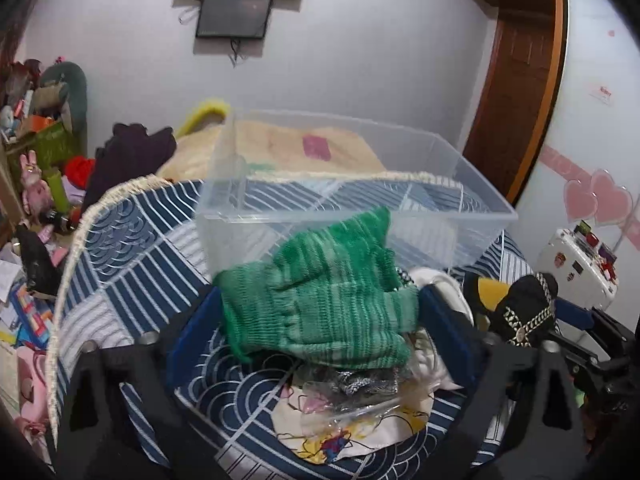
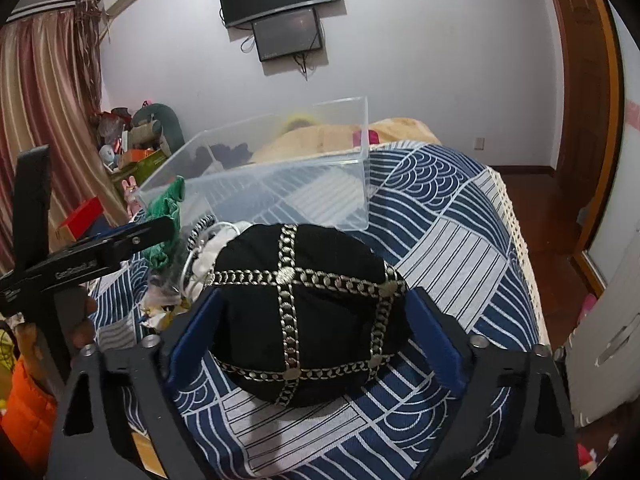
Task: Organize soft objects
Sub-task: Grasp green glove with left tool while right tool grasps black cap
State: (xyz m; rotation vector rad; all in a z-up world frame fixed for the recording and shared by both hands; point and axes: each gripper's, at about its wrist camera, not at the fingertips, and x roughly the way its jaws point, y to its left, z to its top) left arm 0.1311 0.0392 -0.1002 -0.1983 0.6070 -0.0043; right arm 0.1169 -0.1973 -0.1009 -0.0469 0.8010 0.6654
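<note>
My left gripper (image 1: 320, 320) is shut on a green knitted garment (image 1: 320, 292) and holds it above the blue patterned bedspread (image 1: 132, 248), just in front of a clear plastic bin (image 1: 480, 208). My right gripper (image 2: 312, 320) is shut on a black cap with gold chain trim (image 2: 308, 304), held above the bed; the cap also shows in the left wrist view (image 1: 524, 312). The bin (image 2: 352, 168) looks empty. The green garment (image 2: 168, 204) and the left gripper's body (image 2: 92, 256) show at the left of the right wrist view.
A small heap of white, grey and printed cloth items (image 1: 360, 412) lies on the bed below the green garment. A beige blanket (image 1: 280, 148) and dark clothing (image 1: 132, 156) lie behind the bin. Cluttered shelves (image 1: 36, 152) stand left; a door (image 2: 580, 80) is right.
</note>
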